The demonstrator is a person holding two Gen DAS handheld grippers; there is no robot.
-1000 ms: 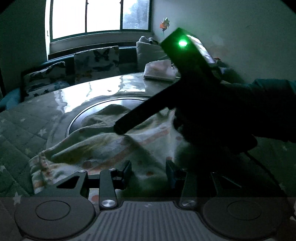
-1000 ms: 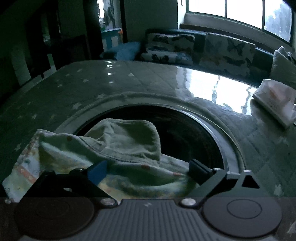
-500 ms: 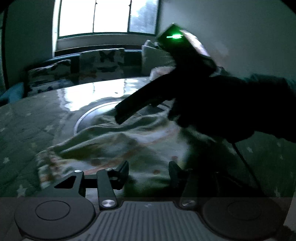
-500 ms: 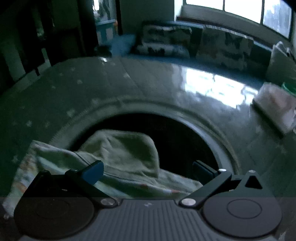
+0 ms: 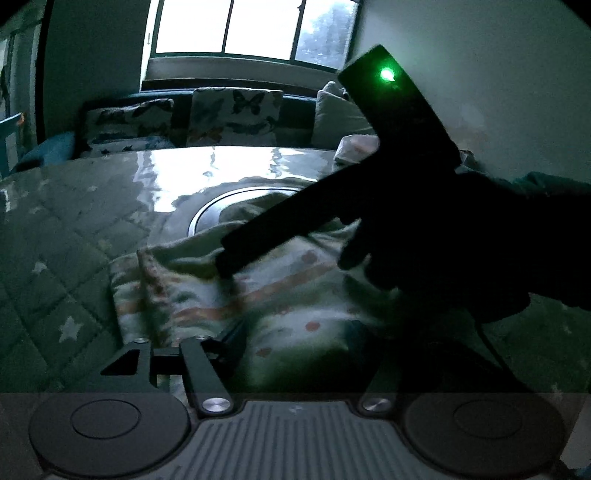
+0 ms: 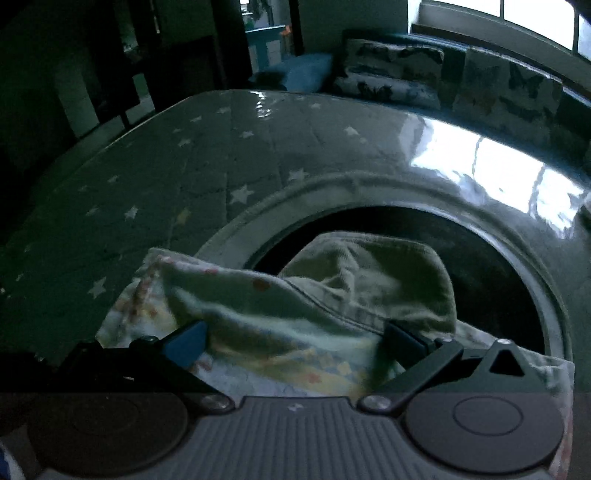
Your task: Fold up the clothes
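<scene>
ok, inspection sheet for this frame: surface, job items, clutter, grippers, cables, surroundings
Surface: star-print quilted table cover, dark round inset with pale rim.
Job's things: patterned garment, crumpled, lying partly over the inset.
Clutter: pale packet at the far edge.
Grippers: right gripper open, garment between its fingers; left gripper cannot tell, one finger in shadow.
Cables: nothing seen.
Surroundings: window, butterfly cushions; dim light.

Two low wrist cameras sit close over a rumpled garment (image 5: 280, 295) (image 6: 295, 317). The left view faces the window (image 5: 251, 29) behind it; the right view looks across it toward a dark doorway (image 6: 266, 33). Both share the garment and the starred table (image 5: 55, 258) (image 6: 221, 155).
</scene>
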